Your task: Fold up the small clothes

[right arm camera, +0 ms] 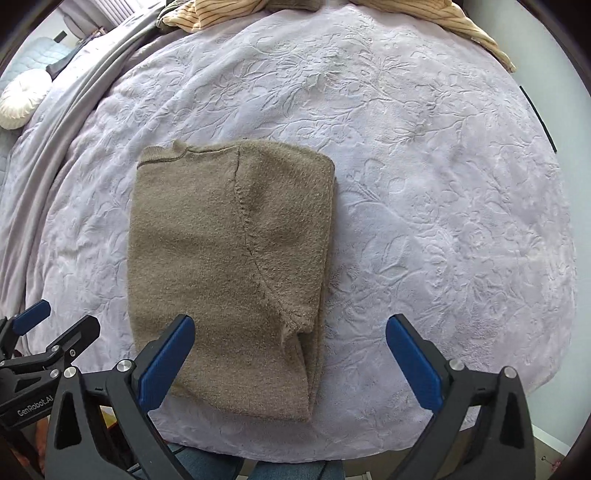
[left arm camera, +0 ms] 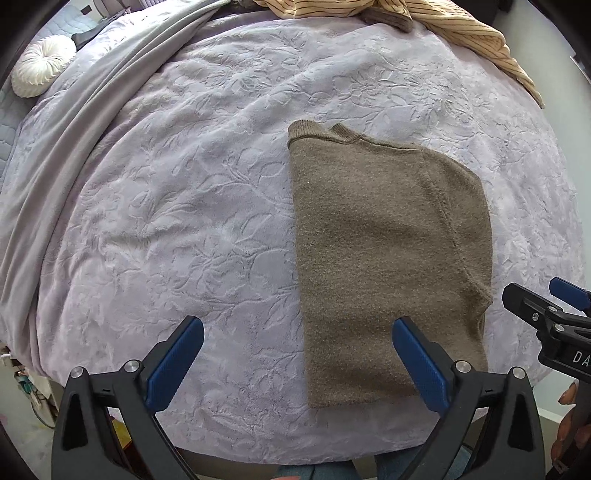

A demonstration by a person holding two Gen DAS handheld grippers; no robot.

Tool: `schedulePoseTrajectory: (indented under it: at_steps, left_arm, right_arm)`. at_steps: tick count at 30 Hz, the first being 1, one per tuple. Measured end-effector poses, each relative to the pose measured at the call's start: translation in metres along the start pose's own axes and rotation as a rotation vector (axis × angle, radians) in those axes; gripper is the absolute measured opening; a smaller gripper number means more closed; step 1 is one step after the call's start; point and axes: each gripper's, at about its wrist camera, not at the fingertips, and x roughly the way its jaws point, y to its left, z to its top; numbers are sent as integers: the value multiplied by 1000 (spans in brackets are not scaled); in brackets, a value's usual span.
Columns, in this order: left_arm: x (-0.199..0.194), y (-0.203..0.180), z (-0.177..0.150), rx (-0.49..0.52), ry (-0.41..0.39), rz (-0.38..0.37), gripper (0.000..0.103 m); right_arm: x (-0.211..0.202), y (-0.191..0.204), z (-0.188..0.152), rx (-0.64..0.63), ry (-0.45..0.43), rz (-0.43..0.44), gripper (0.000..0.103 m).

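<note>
A brown knitted sweater [left arm camera: 388,251] lies folded lengthwise on the lilac bedspread [left arm camera: 207,206], its collar at the far end and a sleeve tucked under its right side. It also shows in the right wrist view [right arm camera: 221,266]. My left gripper [left arm camera: 298,325] is open and empty above the sweater's near left edge. My right gripper [right arm camera: 290,323] is open and empty above the sweater's near right edge. The right gripper also shows in the left wrist view [left arm camera: 535,295], and the left gripper in the right wrist view [right arm camera: 62,317].
A tan striped garment [left arm camera: 461,29] lies heaped at the far edge of the bed. A grey blanket [left arm camera: 92,122] runs along the left side. A round white cushion [left arm camera: 40,66] sits at the far left. The bed's near edge is just under the grippers.
</note>
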Motion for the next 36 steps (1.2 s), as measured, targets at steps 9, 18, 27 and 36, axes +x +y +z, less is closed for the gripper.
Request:
schedulePoseTrajectory:
  at_steps: [9, 18, 27, 36]
  left_arm:
    - [0, -4, 1, 12, 2, 23, 102]
    - [-1, -7, 1, 17, 3, 27, 102]
    - [0, -6, 2, 19, 6, 23, 102]
    - [0, -5, 2, 26, 8, 28, 102]
  right_arm:
    - [-1, -1, -2, 1, 2, -6, 103]
    - [-1, -1, 0, 2, 4, -16, 103]
    - [-1, -2, 3, -3, 11, -20, 103]
    - [-1, -1, 2, -2, 10, -21, 103]
